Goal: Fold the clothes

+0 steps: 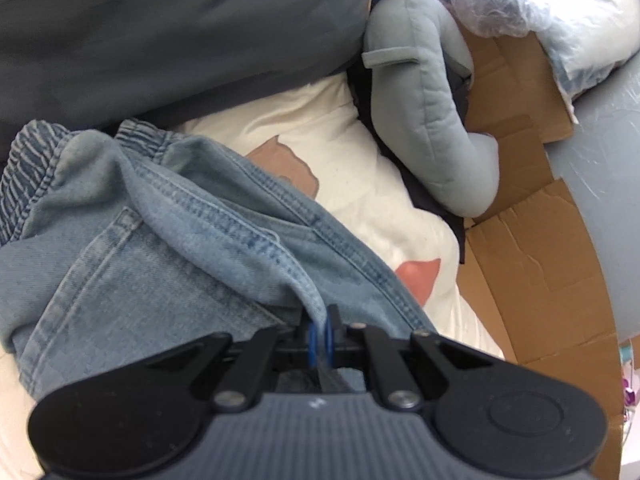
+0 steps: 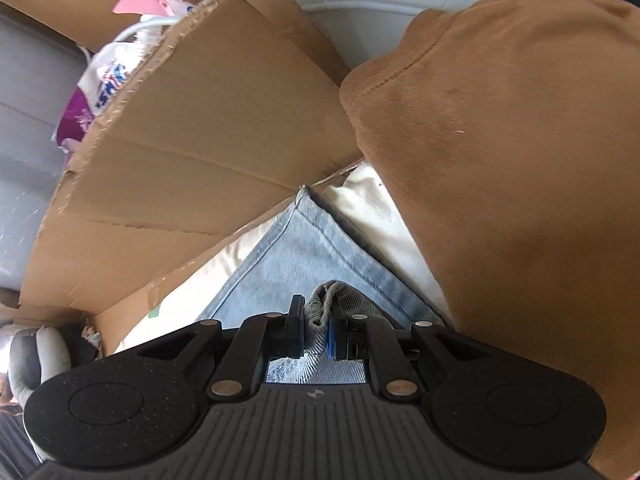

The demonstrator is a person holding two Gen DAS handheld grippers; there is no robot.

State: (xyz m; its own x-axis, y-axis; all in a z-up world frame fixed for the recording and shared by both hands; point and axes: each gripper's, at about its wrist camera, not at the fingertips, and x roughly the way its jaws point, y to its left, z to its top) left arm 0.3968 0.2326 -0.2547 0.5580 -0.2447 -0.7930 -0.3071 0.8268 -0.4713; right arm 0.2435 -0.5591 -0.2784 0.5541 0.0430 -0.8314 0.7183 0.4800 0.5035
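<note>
Your left gripper (image 1: pixel 320 330) is clamped on a fold of the denim jeans (image 1: pixel 168 220), waistband just ahead; your right gripper (image 2: pixel 318 334) pinches a bunched denim edge, leg hem (image 2: pixel 306 200) stretching beyond. You're likely mid-fold: lay both pinched edges down squarely on the white bedding (image 1: pixel 320 128) before letting go.

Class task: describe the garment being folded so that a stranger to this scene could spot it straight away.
Start at the white bedding bordered by cardboard. On it lie the jeans, pinched by both grippers. Only they are faded blue denim with an elastic waistband.
</note>
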